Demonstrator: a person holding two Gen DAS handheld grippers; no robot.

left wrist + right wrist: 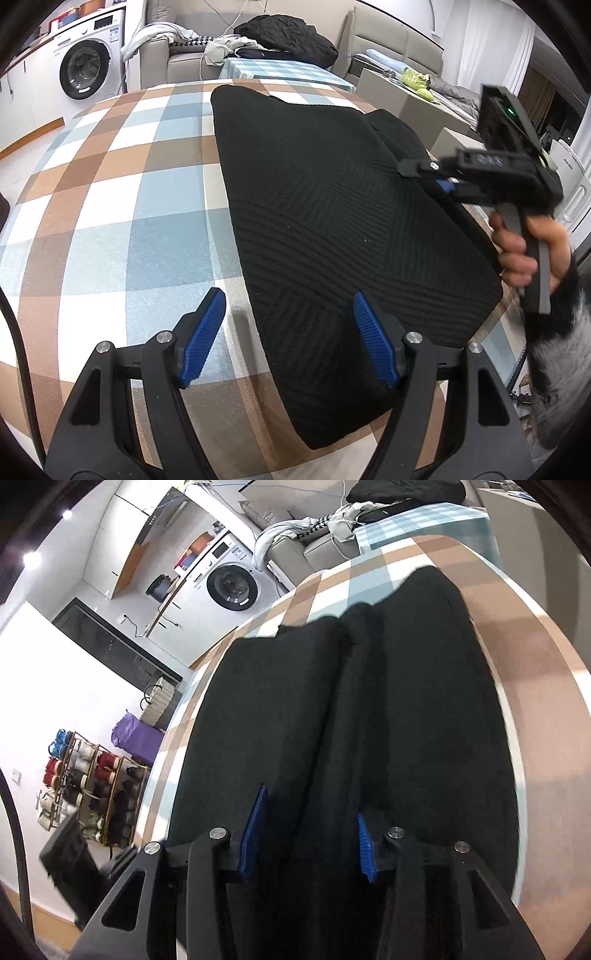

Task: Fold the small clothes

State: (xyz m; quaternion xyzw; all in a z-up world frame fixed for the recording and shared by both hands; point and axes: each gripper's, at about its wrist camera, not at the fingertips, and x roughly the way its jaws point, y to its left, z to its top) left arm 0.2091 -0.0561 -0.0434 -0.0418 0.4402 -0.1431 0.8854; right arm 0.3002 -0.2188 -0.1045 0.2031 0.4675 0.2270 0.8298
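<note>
A black knitted garment (332, 221) lies folded on the checked tablecloth (110, 221). In the right wrist view the garment (406, 701) shows a long ridge running down its middle. My left gripper (288, 299) is open at the garment's near left edge, with one pad over bare cloth of the table and the other over the knit. Nothing is between its pads. My right gripper (310, 808) hovers over the garment with its blue pads (255, 823) apart and not pressing on the fabric. From the left wrist view the right gripper (424, 175) is over the garment's right side, held by a hand (517, 251).
A washing machine (86, 70) stands at the back left. A sofa (177, 55) piled with clothes is behind the table. A grey box (399, 96) is at the right. A shoe rack (92, 786) stands on the floor beyond the table's edge (173, 738).
</note>
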